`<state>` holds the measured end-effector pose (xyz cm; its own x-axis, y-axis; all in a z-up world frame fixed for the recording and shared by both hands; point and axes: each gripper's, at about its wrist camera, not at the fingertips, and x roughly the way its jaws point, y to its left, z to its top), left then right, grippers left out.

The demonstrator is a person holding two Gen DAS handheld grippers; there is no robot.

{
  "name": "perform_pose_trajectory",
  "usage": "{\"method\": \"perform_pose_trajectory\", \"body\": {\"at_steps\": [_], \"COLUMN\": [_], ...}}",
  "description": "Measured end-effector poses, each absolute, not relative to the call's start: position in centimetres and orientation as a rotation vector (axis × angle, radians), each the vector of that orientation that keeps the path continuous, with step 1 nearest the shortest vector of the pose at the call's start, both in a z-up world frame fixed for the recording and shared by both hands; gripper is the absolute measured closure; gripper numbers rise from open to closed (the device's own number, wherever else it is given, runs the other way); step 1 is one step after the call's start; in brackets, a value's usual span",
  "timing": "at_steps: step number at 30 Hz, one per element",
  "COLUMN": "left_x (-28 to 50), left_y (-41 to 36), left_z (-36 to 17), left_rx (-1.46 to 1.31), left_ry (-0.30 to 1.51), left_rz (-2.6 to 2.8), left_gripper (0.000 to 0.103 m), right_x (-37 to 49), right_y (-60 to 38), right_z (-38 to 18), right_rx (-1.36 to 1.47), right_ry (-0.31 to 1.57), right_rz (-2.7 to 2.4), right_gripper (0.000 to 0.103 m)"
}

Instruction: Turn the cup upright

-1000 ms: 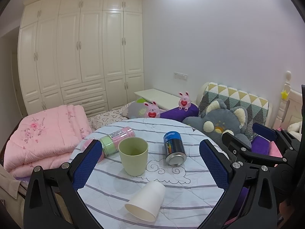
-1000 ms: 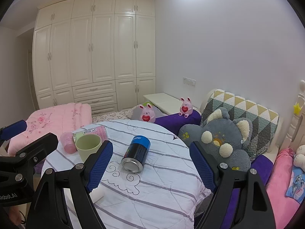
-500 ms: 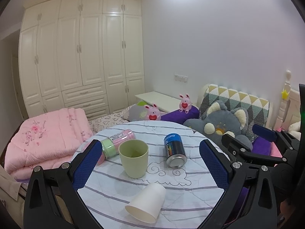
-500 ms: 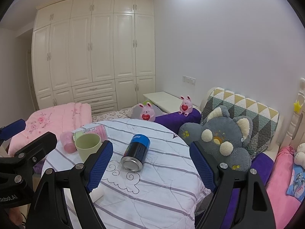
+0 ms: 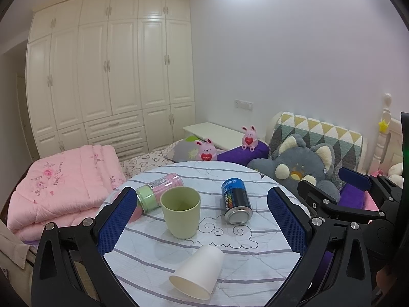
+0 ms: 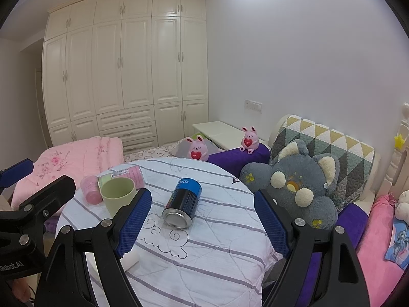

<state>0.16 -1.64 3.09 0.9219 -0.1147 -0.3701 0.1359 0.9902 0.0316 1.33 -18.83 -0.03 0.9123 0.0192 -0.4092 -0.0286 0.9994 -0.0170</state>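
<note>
A white paper cup (image 5: 198, 272) lies on its side at the near edge of the round table (image 5: 255, 261), its mouth toward me; in the right wrist view only a bit of it (image 6: 130, 261) shows behind the left finger. A green cup (image 5: 181, 212) stands upright in the middle. My left gripper (image 5: 202, 220) is open and empty, above the table with the paper cup low between its fingers. My right gripper (image 6: 202, 222) is open and empty, hovering near a blue-black can (image 6: 182, 206) lying on its side.
A pink and green canister (image 5: 158, 194) lies on its side behind the green cup. A small pink cup (image 6: 90, 189) sits at the table's left edge. A grey plush cat (image 6: 299, 186), pillows and a folded pink quilt (image 5: 58, 184) surround the table.
Both views have shifted only slightly; the table and objects sit a little lower and closer. Nothing on the table has moved and both grippers stay open.
</note>
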Motion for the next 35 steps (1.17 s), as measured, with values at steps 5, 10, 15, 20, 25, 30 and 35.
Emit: {"method": "perform_pose_trajectory", "body": {"at_steps": [5, 10, 15, 20, 25, 30, 35], "left_x": [0.19, 0.23, 0.25, 0.35, 0.44, 0.35, 0.48], "left_y": [-1.54, -1.46, -1.44, -1.41, -1.45, -1.85, -1.79], "left_z": [3.06, 2.96, 2.81, 2.66, 2.66, 2.70, 2.77], "left_rx": [0.056, 0.059, 0.055, 0.058, 0.060, 0.080, 0.069], "left_ry": [0.382, 0.380, 0.394, 0.409, 0.407, 0.368, 0.356], "left_rz": [-0.129, -0.124, -0.127, -0.128, -0.123, -0.108, -0.115], "left_gripper": [0.000, 0.000, 0.000, 0.000, 0.000, 0.000, 0.000], "right_x": [1.34, 1.36, 1.47, 1.80, 2.10, 2.29, 2.28], "right_y": [-18.80, -18.79, -18.80, -18.84, -18.91, -19.02, -19.07], "right_z": [-0.05, -0.06, -0.07, -0.21, -0.38, -0.44, -0.49], "right_rx": [-0.021, -0.021, -0.020, -0.021, -0.019, -0.018, -0.014], "right_ry": [0.424, 0.426, 0.429, 0.438, 0.445, 0.449, 0.452], "right_rz": [0.025, 0.026, 0.028, 0.030, 0.033, 0.036, 0.036], "right_gripper": [0.019, 0.019, 0.019, 0.019, 0.019, 0.019, 0.019]}}
